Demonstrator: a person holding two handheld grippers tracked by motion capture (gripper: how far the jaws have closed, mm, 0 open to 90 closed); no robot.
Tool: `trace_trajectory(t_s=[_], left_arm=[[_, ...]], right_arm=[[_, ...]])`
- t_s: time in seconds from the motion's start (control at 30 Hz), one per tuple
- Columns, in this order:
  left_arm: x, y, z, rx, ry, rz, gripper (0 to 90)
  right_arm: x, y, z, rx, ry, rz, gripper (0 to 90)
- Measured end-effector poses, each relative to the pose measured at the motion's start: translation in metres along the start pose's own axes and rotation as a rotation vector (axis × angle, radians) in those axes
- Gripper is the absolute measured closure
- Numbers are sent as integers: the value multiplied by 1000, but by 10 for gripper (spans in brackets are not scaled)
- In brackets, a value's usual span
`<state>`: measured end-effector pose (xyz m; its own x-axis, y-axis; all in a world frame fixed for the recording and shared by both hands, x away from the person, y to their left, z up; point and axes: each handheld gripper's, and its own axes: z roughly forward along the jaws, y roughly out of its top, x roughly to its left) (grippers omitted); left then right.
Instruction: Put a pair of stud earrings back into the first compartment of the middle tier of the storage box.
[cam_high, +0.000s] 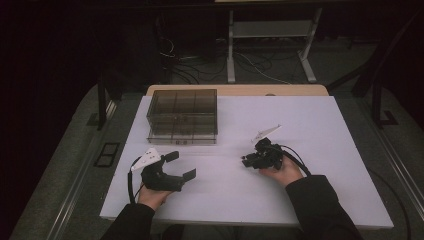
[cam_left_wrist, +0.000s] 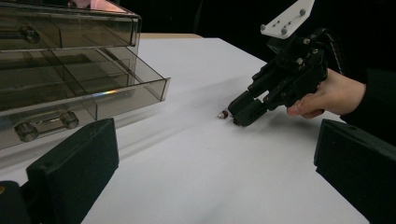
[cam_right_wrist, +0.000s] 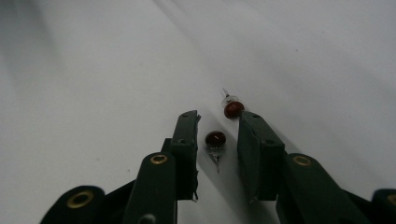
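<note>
Two small red-headed pins with thin metal legs lie on the white table (cam_high: 310, 130). One red pin (cam_right_wrist: 215, 138) lies between the jaws of my right gripper (cam_right_wrist: 218, 119), which stand narrow around it without pressing it. The second red pin (cam_right_wrist: 233, 108) lies just past the right jaw's tip. In the left gripper view the right gripper (cam_left_wrist: 240, 114) tilts down at the table with a red pin (cam_left_wrist: 224, 114) at its tip. My left gripper (cam_high: 181, 165) rests low at the near left, open wide and empty, its jaws (cam_left_wrist: 210, 140) framing the scene.
A smoky clear drawer box (cam_high: 182, 115) stands at the back left of the table. Its middle drawer (cam_left_wrist: 93, 91) is pulled out toward me. Cables and a metal stand (cam_high: 270, 35) are on the floor beyond the far edge.
</note>
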<state>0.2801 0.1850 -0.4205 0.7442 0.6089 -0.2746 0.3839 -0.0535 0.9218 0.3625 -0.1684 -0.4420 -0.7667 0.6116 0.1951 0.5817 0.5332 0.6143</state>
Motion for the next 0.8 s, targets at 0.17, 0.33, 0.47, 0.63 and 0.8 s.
trace_trajectory(t_s=[0.17,0.33,0.47,0.63,0.8], left_arm=[[0,0,0,1,1,1,0],[0,0,0,2,2,2,0],[0,0,0,2,2,2,0],[0,0,0,2,2,2,0],[0,0,0,1,3,1,0]], right_arm=[[0,0,1,2,-6,-5,727],[0,0,0,1,-15,2,772],[-1,0,0,3,-18,6,777],[-1,0,0,6,-16,17,778],[-3,0,-3,7,-12,15,778]])
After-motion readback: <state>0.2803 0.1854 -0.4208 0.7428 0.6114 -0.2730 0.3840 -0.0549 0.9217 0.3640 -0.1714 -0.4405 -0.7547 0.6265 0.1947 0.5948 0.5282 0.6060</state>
